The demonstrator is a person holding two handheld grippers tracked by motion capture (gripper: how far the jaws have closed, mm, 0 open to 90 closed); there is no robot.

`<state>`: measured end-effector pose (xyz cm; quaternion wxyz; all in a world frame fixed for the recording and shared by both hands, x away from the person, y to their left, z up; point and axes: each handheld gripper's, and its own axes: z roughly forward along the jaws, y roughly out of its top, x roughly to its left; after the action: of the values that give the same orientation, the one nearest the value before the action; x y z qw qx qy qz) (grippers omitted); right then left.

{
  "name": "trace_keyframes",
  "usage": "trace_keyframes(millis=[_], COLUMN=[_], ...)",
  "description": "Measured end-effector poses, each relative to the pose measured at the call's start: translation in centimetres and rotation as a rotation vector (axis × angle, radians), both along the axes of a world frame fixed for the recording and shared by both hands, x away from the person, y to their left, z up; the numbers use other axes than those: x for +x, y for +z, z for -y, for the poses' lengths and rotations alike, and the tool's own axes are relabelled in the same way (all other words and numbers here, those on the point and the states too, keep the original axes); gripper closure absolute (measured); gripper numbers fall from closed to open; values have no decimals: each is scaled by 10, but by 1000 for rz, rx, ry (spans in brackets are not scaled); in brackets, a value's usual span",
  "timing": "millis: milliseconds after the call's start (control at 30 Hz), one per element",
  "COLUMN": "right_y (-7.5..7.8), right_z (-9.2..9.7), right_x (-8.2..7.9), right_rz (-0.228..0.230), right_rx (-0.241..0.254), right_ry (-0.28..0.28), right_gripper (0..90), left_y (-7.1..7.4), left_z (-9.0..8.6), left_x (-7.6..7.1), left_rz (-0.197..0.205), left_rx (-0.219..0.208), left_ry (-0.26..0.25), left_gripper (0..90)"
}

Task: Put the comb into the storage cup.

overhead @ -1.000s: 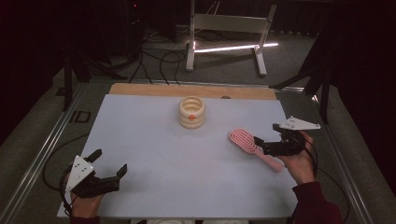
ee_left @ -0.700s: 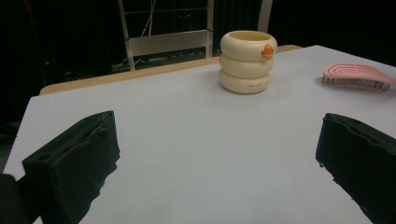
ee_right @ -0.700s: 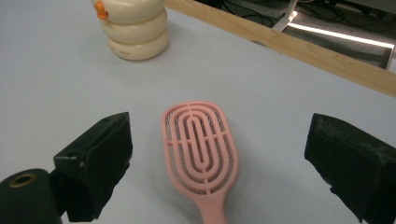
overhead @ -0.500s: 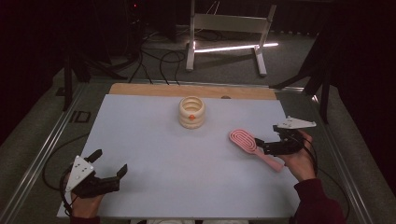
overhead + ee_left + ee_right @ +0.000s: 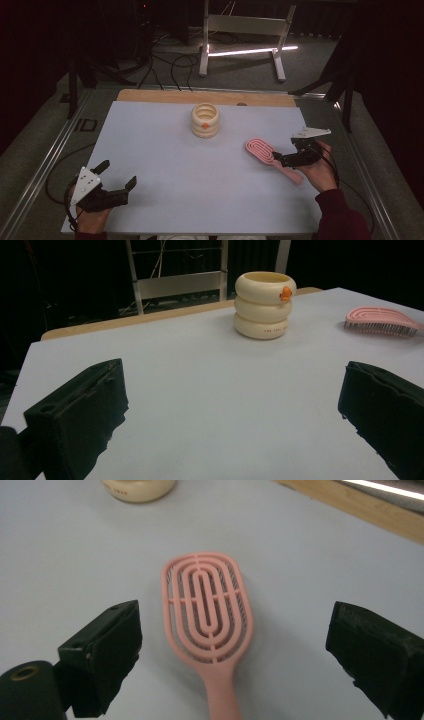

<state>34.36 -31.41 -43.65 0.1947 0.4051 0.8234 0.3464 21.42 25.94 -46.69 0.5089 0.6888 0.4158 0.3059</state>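
Note:
A pink hairbrush (image 5: 261, 149) lies flat on the white table, bristles down, with its handle pointing to the near right. My right gripper (image 5: 283, 159) hovers over the handle, open. In the right gripper view the brush (image 5: 207, 610) lies between the two wide-apart jaws of that gripper (image 5: 232, 632), touching neither. A cream ringed cup (image 5: 205, 120) with a small orange spot stands at the far middle. My left gripper (image 5: 118, 175) rests open at the near left, and its own view (image 5: 232, 402) has bare table between its jaws. That view also shows the cup (image 5: 264, 305) and the brush (image 5: 382, 321) ahead.
The white table top (image 5: 190, 180) has a wooden strip (image 5: 165, 96) along its far edge. Metal rails run down both sides. Beyond the table stands a metal frame (image 5: 242, 30) over a lit bar on a dark floor with cables.
My right gripper has shifted slightly left and down over the brush handle. The left gripper, brush and cup have stayed where they were.

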Motion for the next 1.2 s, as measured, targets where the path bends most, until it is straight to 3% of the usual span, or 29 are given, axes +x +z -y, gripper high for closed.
trace_keyframes(millis=[633,800,1200], right_y=[-21,-27,-37], right_z=[-2,-7,-8], right_x=[9,11,16], right_rz=[-91,-117,-167], right_rx=[-90,-145,-183], right_ry=[14,28,42], right_gripper=[78,79,81], left_y=[-1,-1,-2], left_z=[2,2,2], left_x=[0,1,1], left_rz=[-7,-8,-12], left_rx=[3,2,5], left_ry=[-9,-9,-12], left_gripper=[2,2,2])
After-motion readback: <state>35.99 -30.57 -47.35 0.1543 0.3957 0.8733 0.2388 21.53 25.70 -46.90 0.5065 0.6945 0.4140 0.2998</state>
